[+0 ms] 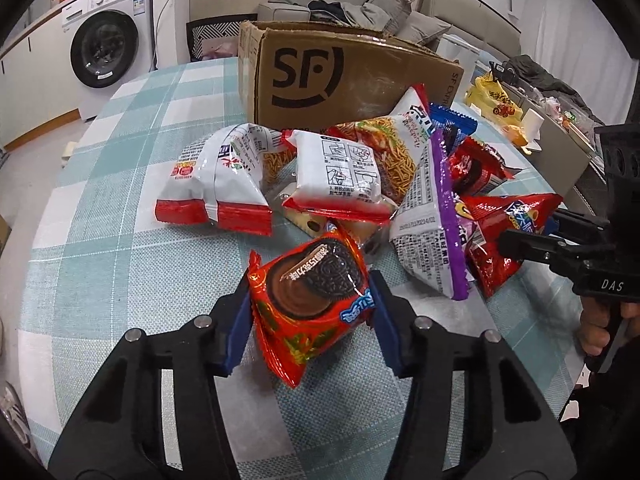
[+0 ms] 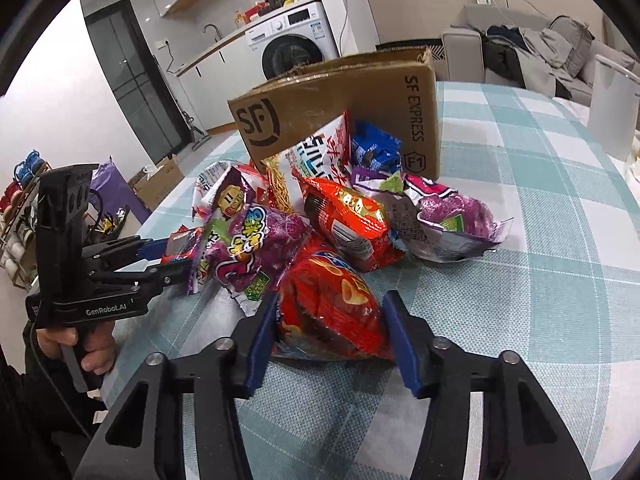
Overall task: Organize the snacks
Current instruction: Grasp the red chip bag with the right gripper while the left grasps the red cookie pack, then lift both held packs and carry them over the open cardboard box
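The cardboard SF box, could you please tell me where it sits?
The cardboard SF box stands at the table's far side in both views, directly behind the snack pile.

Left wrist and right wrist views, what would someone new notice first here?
Probably the bright heap of snack packets on the checked tablecloth, piled in front of a brown SF Express cardboard box. Next, each gripper flanks a red packet: the left gripper around a red Oreo packet, the right gripper around a red chip bag.

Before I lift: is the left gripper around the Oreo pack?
Yes, the left gripper's pads flank the Oreo pack.
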The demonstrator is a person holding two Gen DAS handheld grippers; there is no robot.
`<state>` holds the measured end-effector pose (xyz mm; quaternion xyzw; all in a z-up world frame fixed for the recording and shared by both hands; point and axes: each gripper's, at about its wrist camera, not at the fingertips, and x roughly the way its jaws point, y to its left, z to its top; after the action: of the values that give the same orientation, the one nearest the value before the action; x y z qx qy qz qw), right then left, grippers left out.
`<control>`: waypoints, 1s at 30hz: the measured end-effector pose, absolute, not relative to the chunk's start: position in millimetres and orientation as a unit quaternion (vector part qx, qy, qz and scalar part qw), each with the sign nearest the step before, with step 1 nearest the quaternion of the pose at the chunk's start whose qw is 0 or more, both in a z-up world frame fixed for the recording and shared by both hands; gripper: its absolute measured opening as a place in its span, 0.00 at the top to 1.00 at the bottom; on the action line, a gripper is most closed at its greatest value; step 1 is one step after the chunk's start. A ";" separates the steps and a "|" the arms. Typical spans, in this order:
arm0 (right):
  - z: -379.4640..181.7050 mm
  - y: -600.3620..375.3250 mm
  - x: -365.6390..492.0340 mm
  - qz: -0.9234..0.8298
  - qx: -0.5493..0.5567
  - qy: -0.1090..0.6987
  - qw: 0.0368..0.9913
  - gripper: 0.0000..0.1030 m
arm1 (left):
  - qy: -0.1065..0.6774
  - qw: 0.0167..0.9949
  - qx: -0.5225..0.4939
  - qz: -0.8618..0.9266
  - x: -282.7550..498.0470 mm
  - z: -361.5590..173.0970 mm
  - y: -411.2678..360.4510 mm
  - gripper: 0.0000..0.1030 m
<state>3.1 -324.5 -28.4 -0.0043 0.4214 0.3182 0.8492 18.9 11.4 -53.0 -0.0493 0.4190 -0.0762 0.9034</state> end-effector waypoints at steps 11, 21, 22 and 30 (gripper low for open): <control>-15.8 -339.9 -7.7 0.321 0.012 0.399 0.859 0.58 | 0.392 0.914 -0.058 -0.085 4.4 -36.8 11.1 0.51; 7.0 -347.6 -21.3 0.331 0.020 0.364 0.870 0.58 | 0.362 0.926 -0.060 -0.093 -11.4 -11.6 6.5 0.51; 11.4 -348.2 -24.9 0.332 0.021 0.358 0.873 0.58 | 0.360 0.927 -0.059 -0.093 -11.7 -9.4 6.0 0.51; 36.6 -346.4 -26.8 0.334 0.024 0.326 0.884 0.58 | 0.329 0.938 -0.056 -0.095 -18.3 15.2 1.8 0.51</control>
<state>-26.8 -346.4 36.6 0.0235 0.3265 0.3335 0.8841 -18.3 1.8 15.2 -0.0560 0.3287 -0.0952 0.9380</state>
